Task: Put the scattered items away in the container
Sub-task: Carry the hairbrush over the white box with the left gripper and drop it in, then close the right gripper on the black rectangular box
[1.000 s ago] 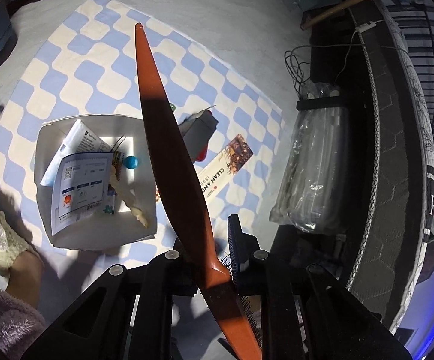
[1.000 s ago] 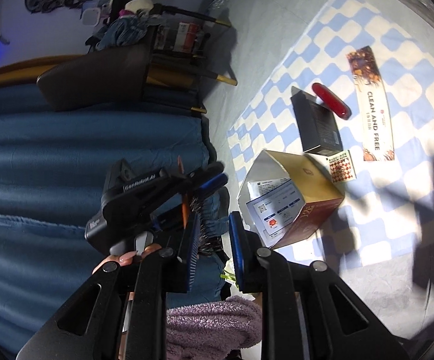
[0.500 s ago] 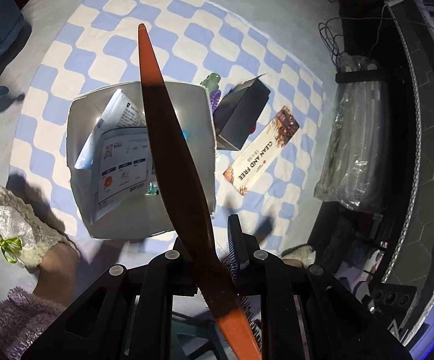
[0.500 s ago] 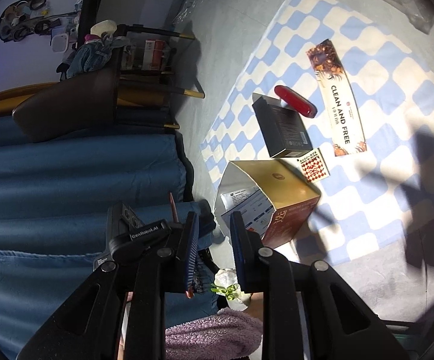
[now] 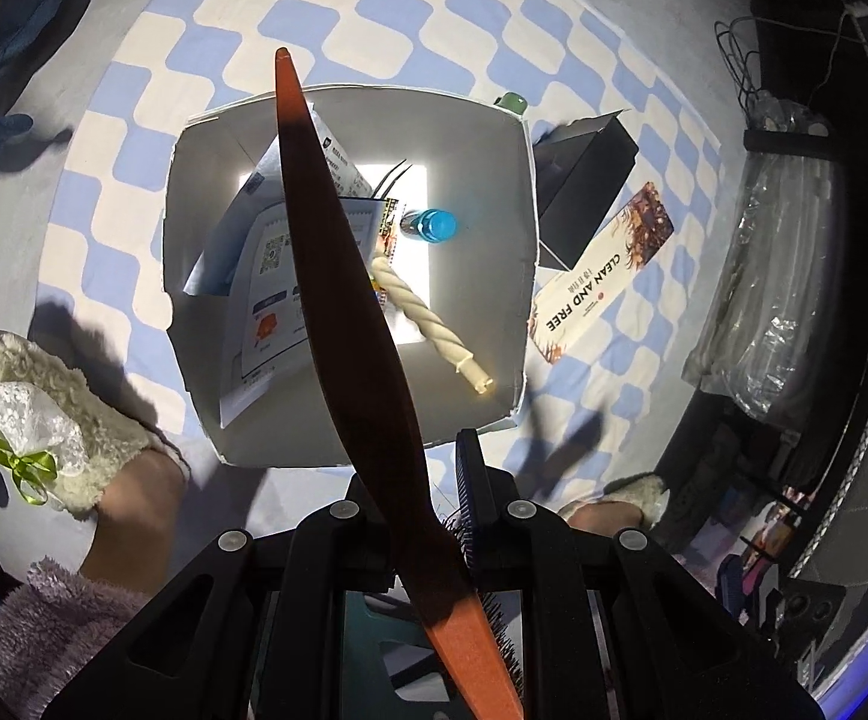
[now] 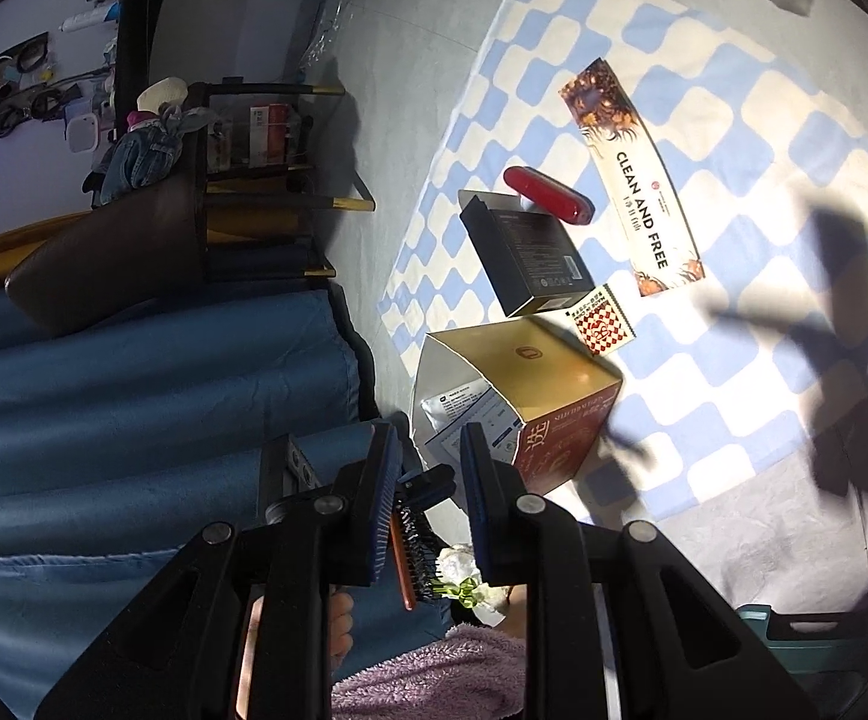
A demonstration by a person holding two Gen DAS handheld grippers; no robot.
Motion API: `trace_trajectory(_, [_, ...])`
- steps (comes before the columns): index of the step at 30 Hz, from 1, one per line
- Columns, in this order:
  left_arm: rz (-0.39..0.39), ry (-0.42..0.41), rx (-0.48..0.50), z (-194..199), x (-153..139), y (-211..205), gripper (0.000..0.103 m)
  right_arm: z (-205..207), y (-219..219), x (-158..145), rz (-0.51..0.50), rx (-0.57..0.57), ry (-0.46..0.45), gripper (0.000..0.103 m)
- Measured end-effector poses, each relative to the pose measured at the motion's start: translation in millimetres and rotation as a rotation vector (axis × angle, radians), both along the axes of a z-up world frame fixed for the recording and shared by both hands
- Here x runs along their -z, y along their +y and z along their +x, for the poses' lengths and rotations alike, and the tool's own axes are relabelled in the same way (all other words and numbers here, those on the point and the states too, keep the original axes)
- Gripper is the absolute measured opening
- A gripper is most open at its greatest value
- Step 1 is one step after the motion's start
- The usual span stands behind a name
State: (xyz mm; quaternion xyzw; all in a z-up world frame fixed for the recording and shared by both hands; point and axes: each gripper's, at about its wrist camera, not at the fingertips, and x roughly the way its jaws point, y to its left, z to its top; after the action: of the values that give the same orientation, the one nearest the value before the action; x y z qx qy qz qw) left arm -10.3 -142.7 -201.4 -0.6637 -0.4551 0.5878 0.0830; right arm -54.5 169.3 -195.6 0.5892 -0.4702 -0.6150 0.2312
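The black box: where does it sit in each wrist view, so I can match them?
Left wrist: black box right of centre, just beyond the container's right wall.
Right wrist: black box centre, just above the container.
Shared landmark: the CLEAN AND FREE card beside it.

One open box (image 5: 512,276); one hairbrush (image 5: 338,276); one black carton (image 6: 524,252); one red case (image 6: 548,195); two fluffy slippers (image 5: 44,408).

Orange-brown hairbrush (image 5: 338,276), blue-and-cream checked mat (image 5: 374,18), seemingly white-lined gold box (image 6: 554,372).
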Motion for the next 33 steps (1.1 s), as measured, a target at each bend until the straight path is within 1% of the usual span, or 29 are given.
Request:
trace_trajectory(1, [0.007,0.000,-0.013,0,1,0,0.016,0,-1,0,0.006,-0.003,0.002,0.024])
trace_trajectory(3, [0.008,-0.002,-0.031,3,5,1,0.046,-1,-2,0,0.014,-0.008,0.003,0.024])
trace_trajectory(4, [0.015,0.002,-0.034,3,7,1,0.085,0,-3,1,0.017,-0.008,0.001,0.024])
trace_trajectory(5, [0.028,0.008,-0.035,3,9,2,0.103,0,-4,2,0.021,-0.007,-0.004,0.024])
trace_trajectory(9, [0.059,-0.006,-0.032,5,17,4,0.103,2,0,9,0.021,0.018,-0.038,0.024])
trace_trajectory(11, [0.044,-0.040,-0.012,6,16,6,0.103,1,2,11,0.018,0.026,-0.048,0.024])
trace_trajectory(12, [0.022,-0.063,0.009,8,13,7,0.103,0,3,12,0.017,0.029,-0.051,0.024])
trace_trajectory(13, [-0.017,-0.087,0.042,9,7,10,0.103,0,4,11,0.017,0.033,-0.051,0.024])
trace_trajectory(15, [-0.143,-0.110,0.116,13,-12,15,0.103,-1,7,11,0.021,0.040,-0.047,0.024])
trace_trajectory(16, [-0.202,-0.098,0.148,15,-26,19,0.103,-1,9,11,0.026,0.044,-0.045,0.024])
trace_trajectory(17, [-0.232,-0.071,0.171,18,-41,23,0.103,-1,10,11,0.032,0.048,-0.043,0.024])
trace_trajectory(18, [-0.233,-0.028,0.187,23,-58,27,0.103,-2,12,12,0.039,0.053,-0.041,0.024])
trace_trajectory(19, [-0.210,0.025,0.196,29,-75,30,0.103,-2,13,13,0.046,0.060,-0.040,0.024])
trace_trajectory(21, [-0.140,0.125,0.202,41,-106,36,0.103,-3,18,17,0.064,0.081,-0.049,0.024])
trace_trajectory(23, [-0.107,0.208,0.199,54,-128,40,0.103,-4,21,23,0.069,0.101,-0.069,0.024])
trace_trajectory(24, [-0.105,0.230,0.185,60,-135,39,0.103,-5,22,25,0.077,0.103,-0.079,0.024])
trace_trajectory(26, [-0.095,0.230,0.165,70,-143,38,0.103,-8,23,31,0.097,0.102,-0.088,0.024])
trace_trajectory(28, [-0.089,0.267,0.167,75,-154,34,0.103,-12,23,37,0.146,0.098,-0.088,0.024])
trace_trajectory(29, [-0.116,0.291,0.159,76,-160,29,0.103,-14,22,40,0.178,0.092,-0.085,0.024])
trace_trajectory(30, [-0.160,0.309,0.138,78,-164,23,0.103,-18,21,45,0.216,0.083,-0.082,0.024])
trace_trajectory(31, [-0.206,0.320,0.111,82,-167,15,0.103,-22,18,51,0.257,0.075,-0.085,0.026])
trace_trajectory(32, [-0.232,0.322,0.086,86,-167,8,0.103,-27,16,58,0.283,0.070,-0.093,0.032])
trace_trajectory(33, [-0.238,0.323,0.064,86,-167,1,0.103,-32,12,66,0.300,0.060,-0.103,0.041])
